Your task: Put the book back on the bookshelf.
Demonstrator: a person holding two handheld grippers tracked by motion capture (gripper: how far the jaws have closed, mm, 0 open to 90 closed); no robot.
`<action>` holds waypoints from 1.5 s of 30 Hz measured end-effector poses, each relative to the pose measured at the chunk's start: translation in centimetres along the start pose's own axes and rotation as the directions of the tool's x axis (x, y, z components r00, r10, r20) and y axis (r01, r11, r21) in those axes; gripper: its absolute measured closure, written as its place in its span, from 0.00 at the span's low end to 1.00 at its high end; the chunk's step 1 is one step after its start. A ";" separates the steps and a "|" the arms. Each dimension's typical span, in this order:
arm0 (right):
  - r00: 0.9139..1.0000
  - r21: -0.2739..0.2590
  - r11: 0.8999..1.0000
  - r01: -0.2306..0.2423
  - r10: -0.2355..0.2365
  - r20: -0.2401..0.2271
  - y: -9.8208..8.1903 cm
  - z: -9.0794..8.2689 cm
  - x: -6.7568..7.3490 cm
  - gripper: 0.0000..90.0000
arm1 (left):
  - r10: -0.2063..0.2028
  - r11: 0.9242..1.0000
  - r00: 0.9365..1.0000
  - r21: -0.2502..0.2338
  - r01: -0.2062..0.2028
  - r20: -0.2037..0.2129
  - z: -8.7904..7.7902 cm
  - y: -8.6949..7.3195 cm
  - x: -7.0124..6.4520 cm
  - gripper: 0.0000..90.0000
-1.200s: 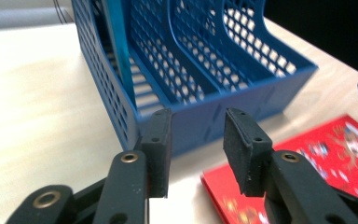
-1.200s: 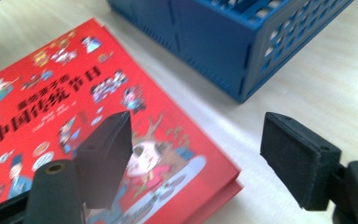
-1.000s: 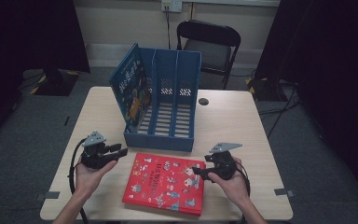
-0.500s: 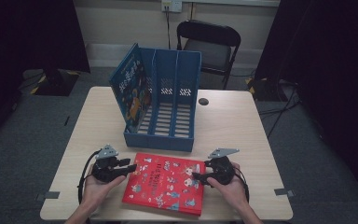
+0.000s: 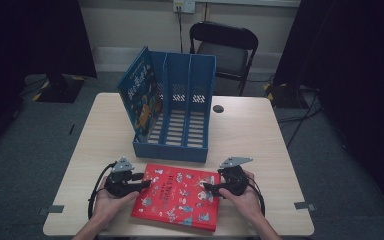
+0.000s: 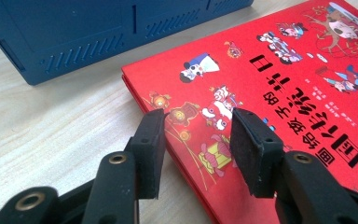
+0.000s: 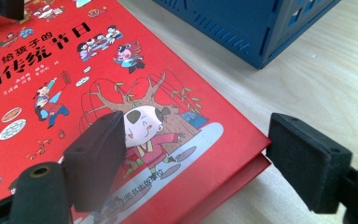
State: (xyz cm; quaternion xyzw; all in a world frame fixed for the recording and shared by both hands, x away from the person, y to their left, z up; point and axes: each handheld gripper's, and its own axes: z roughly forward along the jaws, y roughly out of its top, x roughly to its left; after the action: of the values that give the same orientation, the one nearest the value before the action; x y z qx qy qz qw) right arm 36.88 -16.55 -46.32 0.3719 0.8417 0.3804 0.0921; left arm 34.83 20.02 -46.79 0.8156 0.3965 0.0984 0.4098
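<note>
A red picture book (image 5: 180, 196) lies flat near the table's front edge. My left gripper (image 5: 145, 184) is at the book's left edge. In the left gripper view the red book (image 6: 284, 70) has its edge between the jaws, one over the table and one over the cover. The left gripper (image 6: 196, 126) is open and its jaws have just been opening. My right gripper (image 5: 209, 189) is at the book's right side. Its jaws straddle a corner of the red book (image 7: 51, 70), pads off it. The right gripper (image 7: 200, 135) is open and has just been opening wider.
Behind the book stands a blue three-slot file holder (image 5: 177, 120), with a blue book (image 5: 139, 97) upright in its left slot. A small dark disc (image 5: 218, 108) lies on the table (image 5: 260, 135) at the back. A black chair (image 5: 225, 50) stands beyond the table.
My left hand has come down and rightward to the book's left edge. The right hand has stayed at the book's right side.
</note>
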 end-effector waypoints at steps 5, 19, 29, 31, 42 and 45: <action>1.000 -0.006 1.000 0.009 -0.009 0.013 0.0 -0.1 0.1 0.24 | 0.006 1.000 1.000 -0.017 -0.006 0.001 0.4 0.1 0.0 0.63; 0.999 0.001 1.000 0.031 -0.031 0.007 0.1 0.0 0.7 0.25 | 0.013 0.998 0.999 -0.062 -0.011 0.035 2.3 1.0 -0.8 0.64; 0.999 0.035 0.998 0.048 -0.048 0.006 0.3 -0.1 1.2 0.28 | 0.008 1.000 0.998 -0.001 -0.008 0.066 1.2 0.6 -1.3 0.61; 0.997 0.048 0.997 0.067 -0.069 0.020 0.5 -0.2 1.5 0.29 | 0.004 1.000 0.996 0.009 -0.005 0.085 1.1 0.5 -1.2 0.58; 0.998 0.034 0.998 0.056 -0.057 0.017 -0.2 -0.9 1.4 0.32 | 0.025 0.999 0.996 -0.034 -0.022 0.089 2.0 0.7 -1.2 0.60; 0.998 0.026 0.998 0.059 -0.059 0.019 -0.5 -1.2 1.4 0.32 | 0.000 0.999 0.994 -0.038 0.004 0.112 2.5 0.9 -0.8 0.59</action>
State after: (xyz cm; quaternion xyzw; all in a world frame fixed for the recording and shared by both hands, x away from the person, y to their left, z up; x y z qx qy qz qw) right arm 35.06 -16.49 -45.67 0.3516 0.8562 0.3632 0.1067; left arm 36.02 17.62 -47.61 0.8114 0.3717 0.0597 0.4470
